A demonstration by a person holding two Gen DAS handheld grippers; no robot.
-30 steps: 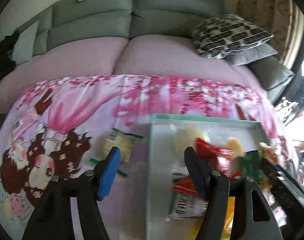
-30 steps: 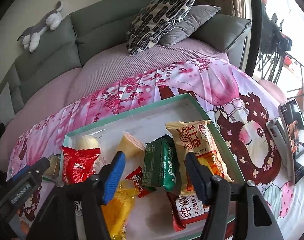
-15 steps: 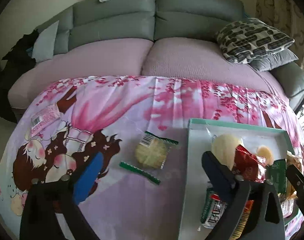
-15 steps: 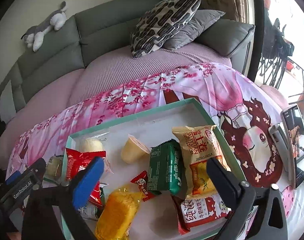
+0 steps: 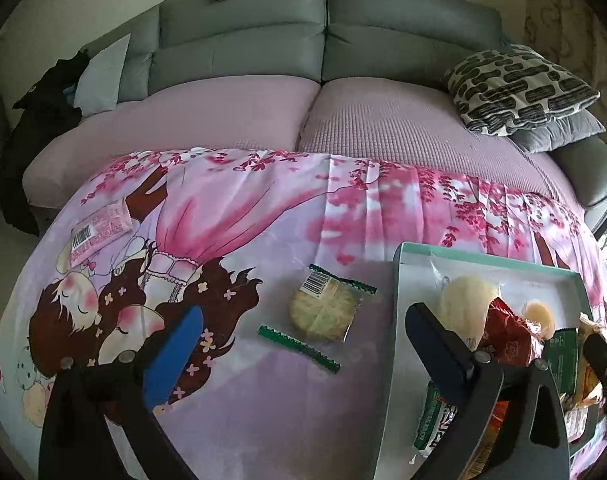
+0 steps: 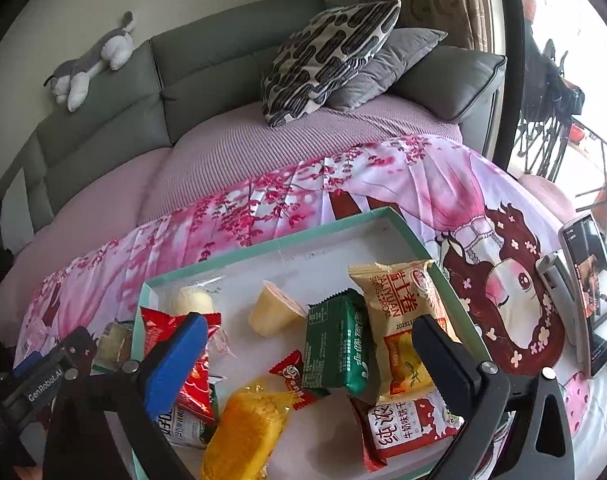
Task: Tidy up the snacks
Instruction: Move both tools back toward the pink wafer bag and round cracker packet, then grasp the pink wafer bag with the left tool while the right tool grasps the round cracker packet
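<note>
A teal-rimmed white tray (image 6: 331, 229) on the pink printed cloth holds several snack packets: a green one (image 6: 337, 348), a beige one (image 6: 403, 320), a yellow one (image 6: 247, 424) and a red one (image 6: 175, 344). My right gripper (image 6: 307, 340) hovers open above them, nothing between its fingers. In the left wrist view the tray (image 5: 479, 258) sits at right. A clear-wrapped round biscuit (image 5: 323, 310) lies on the cloth beside it, and a pink packet (image 5: 99, 234) lies far left. My left gripper (image 5: 299, 332) stands wide open just short of the biscuit, empty.
A grey and lilac sofa (image 5: 243, 92) runs behind the cloth, with patterned cushions (image 5: 515, 88) and a plush toy (image 6: 89, 66) on its back. A phone on a stand (image 6: 587, 292) sits at the cloth's right edge. The left gripper's body (image 6: 43, 376) shows beside the tray.
Both grippers opened wide from a narrower gap. The left gripper swung left, off the tray, so the wrapped biscuit now lies between its fingers' lines. The right one barely moved.
</note>
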